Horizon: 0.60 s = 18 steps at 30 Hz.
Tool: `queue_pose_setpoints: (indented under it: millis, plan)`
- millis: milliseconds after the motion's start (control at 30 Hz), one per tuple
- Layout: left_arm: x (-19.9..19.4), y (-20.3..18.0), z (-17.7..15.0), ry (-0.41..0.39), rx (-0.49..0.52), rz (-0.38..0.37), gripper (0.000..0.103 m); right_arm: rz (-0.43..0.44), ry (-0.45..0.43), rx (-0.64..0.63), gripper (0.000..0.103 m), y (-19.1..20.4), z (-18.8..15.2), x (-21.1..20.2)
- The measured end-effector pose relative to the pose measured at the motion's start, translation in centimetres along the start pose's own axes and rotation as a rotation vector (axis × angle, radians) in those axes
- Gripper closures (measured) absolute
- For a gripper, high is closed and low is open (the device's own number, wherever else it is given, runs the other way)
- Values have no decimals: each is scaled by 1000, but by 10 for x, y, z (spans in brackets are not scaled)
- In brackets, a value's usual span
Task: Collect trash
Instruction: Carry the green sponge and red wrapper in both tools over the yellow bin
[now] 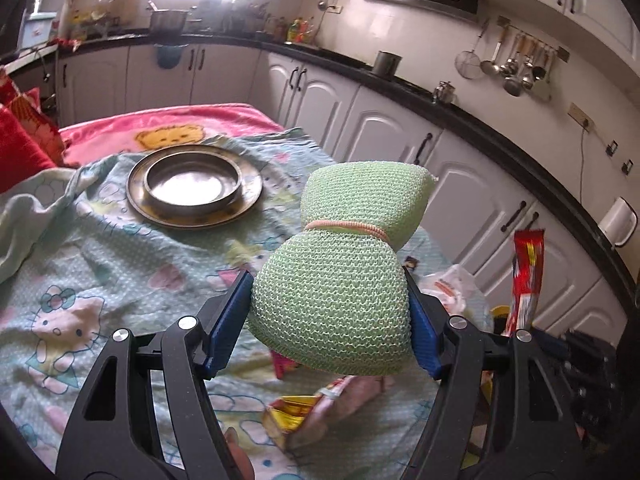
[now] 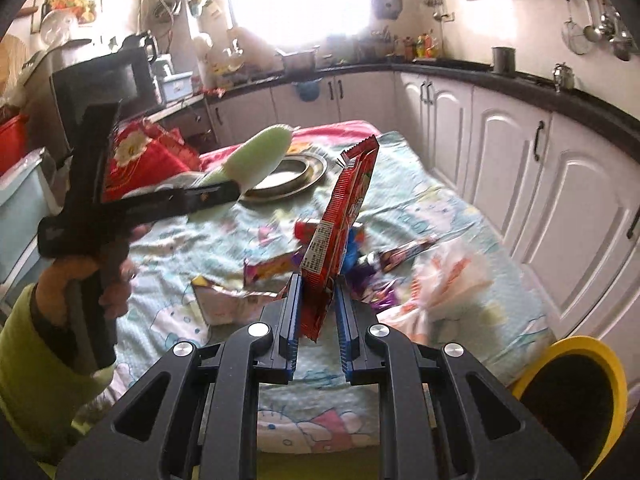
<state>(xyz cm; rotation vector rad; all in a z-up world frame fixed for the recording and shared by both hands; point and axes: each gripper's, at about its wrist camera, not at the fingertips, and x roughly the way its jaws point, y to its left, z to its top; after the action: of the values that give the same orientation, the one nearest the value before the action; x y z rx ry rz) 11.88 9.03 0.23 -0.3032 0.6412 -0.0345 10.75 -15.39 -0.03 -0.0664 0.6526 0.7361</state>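
Left gripper [image 1: 330,312] clamps a green mesh scrubber [image 1: 340,272], right gripper [image 2: 316,304] pinches a red snack wrapper [image 2: 340,220]; keep both grips firm toward the yellow-rimmed bin [image 2: 600,352].

Yellow bin [image 2: 600,364] cut off; blurred wrappers [image 2: 272,268]

That table's got a pale blue cartoon-cat cloth [image 1: 80,264] over it, with a pink blanket [image 1: 120,128] poking out at the far end. A round brass plate [image 1: 248,196] sits on the cloth with a shallow steel bowl [image 1: 194,186] on top of it. Red cushions with yellow flowers [image 2: 140,152] are piled on the left. White cabinets [image 1: 384,128] run under a black countertop [image 1: 472,116], a small steel canister [image 1: 386,63] stands on it, and ladles and a strainer [image 1: 508,64] hang on the wall.
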Motion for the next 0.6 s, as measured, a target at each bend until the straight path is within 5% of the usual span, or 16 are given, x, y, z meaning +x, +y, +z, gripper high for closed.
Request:
queue_pose_setpoints:
  millis: [600]
  plan:
    - [4, -68, -12, 15, 128, -83, 41, -137, -61, 101, 87, -63, -6, -48]
